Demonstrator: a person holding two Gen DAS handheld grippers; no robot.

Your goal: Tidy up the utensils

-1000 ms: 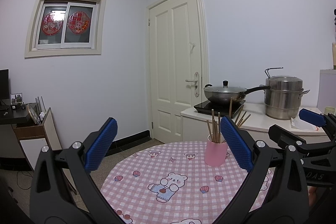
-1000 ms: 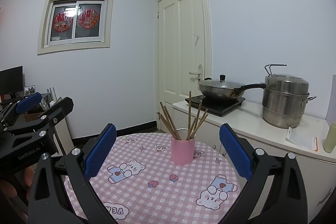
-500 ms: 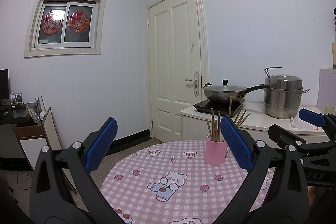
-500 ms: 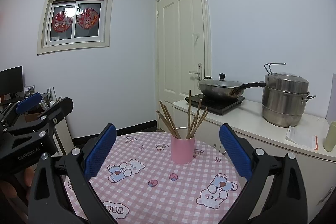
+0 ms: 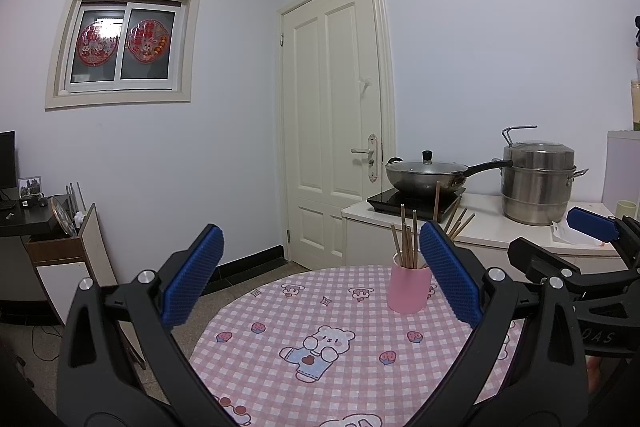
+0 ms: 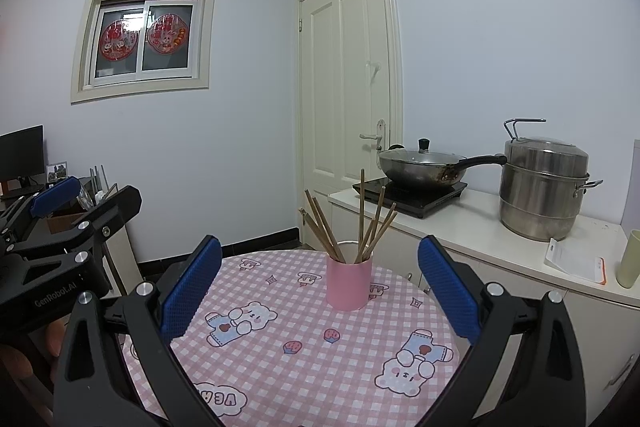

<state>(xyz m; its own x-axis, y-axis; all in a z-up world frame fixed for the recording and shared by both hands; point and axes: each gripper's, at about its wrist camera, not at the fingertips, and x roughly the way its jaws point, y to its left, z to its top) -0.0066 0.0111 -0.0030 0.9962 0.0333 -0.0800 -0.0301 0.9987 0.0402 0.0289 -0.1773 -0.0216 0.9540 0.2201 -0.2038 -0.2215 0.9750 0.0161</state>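
A pink cup (image 5: pixel 408 289) stands upright on the far side of a round table with a pink checked cloth (image 5: pixel 320 347). Several wooden chopsticks (image 6: pixel 356 227) stand in the cup (image 6: pixel 349 285) and fan outward. My left gripper (image 5: pixel 320 275) is open and empty, held above the table's near side, short of the cup. My right gripper (image 6: pixel 320 279) is open and empty, also short of the cup. Each gripper shows at the edge of the other's view, the right one (image 5: pixel 592 227) and the left one (image 6: pixel 56 193).
Behind the table a white counter (image 6: pixel 460 223) holds an induction hob with a lidded wok (image 6: pixel 424 167), a steel steamer pot (image 6: pixel 540 187), a packet and a pale cup (image 6: pixel 628 259). A shut door (image 5: pixel 332 131) is beyond. A desk with a monitor (image 6: pixel 20 155) stands at left.
Both views have shifted very slightly. The cup and chopsticks stand as before and both grippers stay open.
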